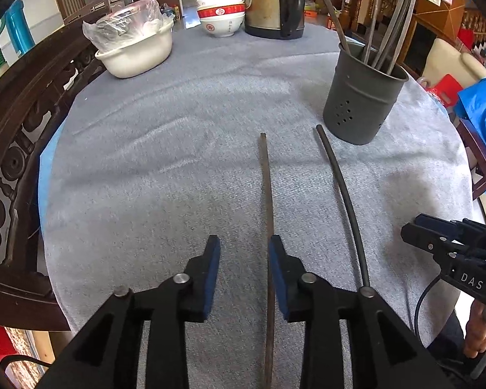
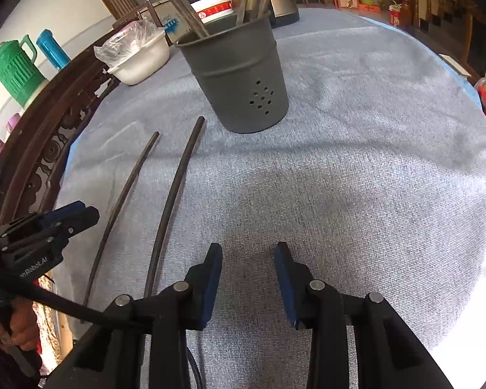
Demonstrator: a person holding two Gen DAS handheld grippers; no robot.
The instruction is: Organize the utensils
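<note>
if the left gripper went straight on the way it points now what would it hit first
Most likely the brown chopstick lying between the open left gripper fingers on the grey cloth; depth is unclear.

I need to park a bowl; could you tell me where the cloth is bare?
Bare cloth lies right of the grey holder, and between the white tub and brown chopstick. It is crowded by the black chopstick.

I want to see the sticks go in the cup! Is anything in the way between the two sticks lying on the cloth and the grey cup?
Nothing visible blocks them. The thin brown chopstick and the black round chopstick lie on bare grey tablecloth, tips pointing toward the grey metal holder with holes. The holder already has several utensils inside, but there is room at its mouth.
</note>
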